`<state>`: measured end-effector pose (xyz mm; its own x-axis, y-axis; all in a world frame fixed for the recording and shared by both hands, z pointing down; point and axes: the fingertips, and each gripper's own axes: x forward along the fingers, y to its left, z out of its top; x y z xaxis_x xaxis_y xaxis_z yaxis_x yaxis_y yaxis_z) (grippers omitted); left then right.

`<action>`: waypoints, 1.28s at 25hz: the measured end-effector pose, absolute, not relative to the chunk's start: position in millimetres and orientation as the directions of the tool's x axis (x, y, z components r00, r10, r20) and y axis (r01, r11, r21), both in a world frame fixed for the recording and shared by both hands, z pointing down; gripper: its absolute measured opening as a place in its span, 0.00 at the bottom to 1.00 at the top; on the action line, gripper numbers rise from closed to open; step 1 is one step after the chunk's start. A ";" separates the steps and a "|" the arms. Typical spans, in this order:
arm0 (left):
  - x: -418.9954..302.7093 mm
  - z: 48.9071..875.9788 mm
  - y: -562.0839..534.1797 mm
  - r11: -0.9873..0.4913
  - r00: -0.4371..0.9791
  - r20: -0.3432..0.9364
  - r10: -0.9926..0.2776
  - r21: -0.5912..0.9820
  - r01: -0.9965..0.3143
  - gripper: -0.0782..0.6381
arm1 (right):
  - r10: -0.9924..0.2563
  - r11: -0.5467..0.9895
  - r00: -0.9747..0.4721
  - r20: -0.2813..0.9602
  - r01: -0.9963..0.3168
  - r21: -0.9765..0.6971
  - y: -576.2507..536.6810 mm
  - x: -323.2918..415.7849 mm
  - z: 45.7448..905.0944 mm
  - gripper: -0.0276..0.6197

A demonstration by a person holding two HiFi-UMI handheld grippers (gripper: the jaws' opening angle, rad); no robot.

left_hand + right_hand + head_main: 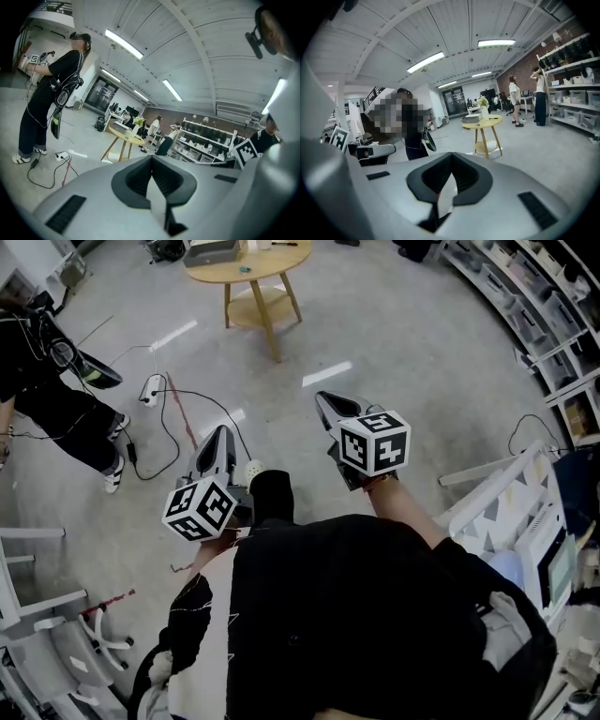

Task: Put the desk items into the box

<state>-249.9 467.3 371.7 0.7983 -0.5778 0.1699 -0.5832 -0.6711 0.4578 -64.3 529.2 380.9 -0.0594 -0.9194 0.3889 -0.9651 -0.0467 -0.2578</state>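
I stand on a grey floor, a gripper in each hand, both held out in front of me. My left gripper [222,433] has its jaws closed together with nothing between them; in the left gripper view [151,158] its pads meet at the tip. My right gripper [324,400] is likewise shut and empty, and the right gripper view [451,156] shows its pads touching. Both point across the room toward a round wooden table [274,266] [123,135] [485,123] some way off. A flat grey box [211,251] [470,119] lies on the table. A vase of flowers [484,109] stands on it too.
Another person in black [52,395] [49,89] stands to the left. A power strip [152,388] with trailing cables lies on the floor ahead. Shelving with bins [539,296] lines the right side. A white rack [520,507] is close at my right, a grey chair [56,652] at lower left.
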 end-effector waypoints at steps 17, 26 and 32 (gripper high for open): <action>-185.0 370.9 294.4 -0.704 0.847 0.190 -0.496 0.482 -0.521 0.12 | -0.900 -0.087 -0.041 0.433 -0.959 -0.271 356.5 -27.5 386.5 0.05; -171.3 352.4 207.1 -0.727 0.858 0.169 -0.485 0.468 -0.503 0.12 | -0.914 -0.120 -0.009 0.406 -0.949 -0.292 276.5 -9.5 371.5 0.05; -169.8 346.2 169.8 -0.743 0.865 0.156 -0.477 0.455 -0.491 0.12 | -0.924 -0.129 0.005 0.383 -0.946 -0.298 241.4 -7.4 365.9 0.05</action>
<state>-169.8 169.8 346.2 0.8650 -0.4769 0.1561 -0.4915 -0.7425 0.4551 -7.4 241.4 365.9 0.0053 -0.9235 0.3835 -0.9458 -0.1293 -0.2981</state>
